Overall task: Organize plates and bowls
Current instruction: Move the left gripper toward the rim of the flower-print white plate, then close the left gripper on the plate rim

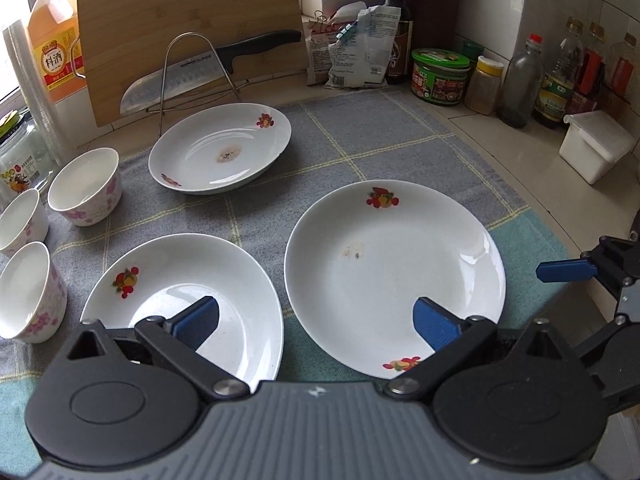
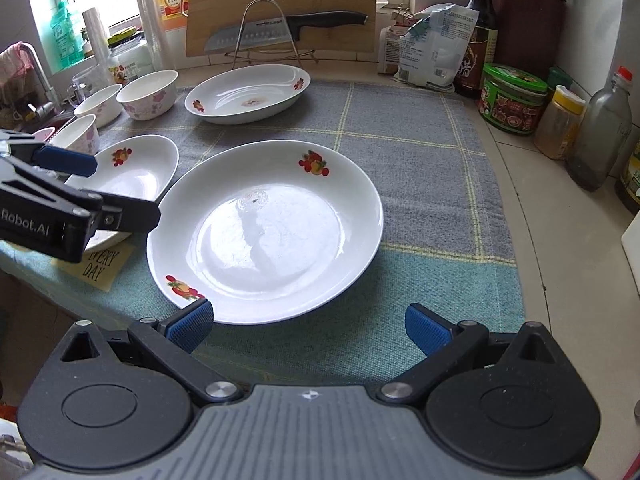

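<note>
Three white plates with fruit prints lie on a grey-green checked cloth (image 1: 360, 140): a near right plate (image 1: 394, 276) (image 2: 272, 232), a near left plate (image 1: 188, 300) (image 2: 132, 172) and a far plate (image 1: 220, 148) (image 2: 248, 94). Three white bowls with pink flowers (image 1: 86, 186) (image 2: 148, 94) stand at the left. My left gripper (image 1: 316, 322) is open and empty, above the gap between the two near plates. My right gripper (image 2: 308, 326) is open and empty, just in front of the near right plate's rim. The right gripper shows at the left view's right edge (image 1: 564, 272).
A cutting board (image 1: 192, 28) leans at the back with a knife (image 1: 208, 70) on a wire rack. Bags, sauce bottles and jars (image 1: 440, 76) line the back right. A white box (image 1: 596, 146) sits at the right. A faucet and sink (image 2: 36, 80) are at the left.
</note>
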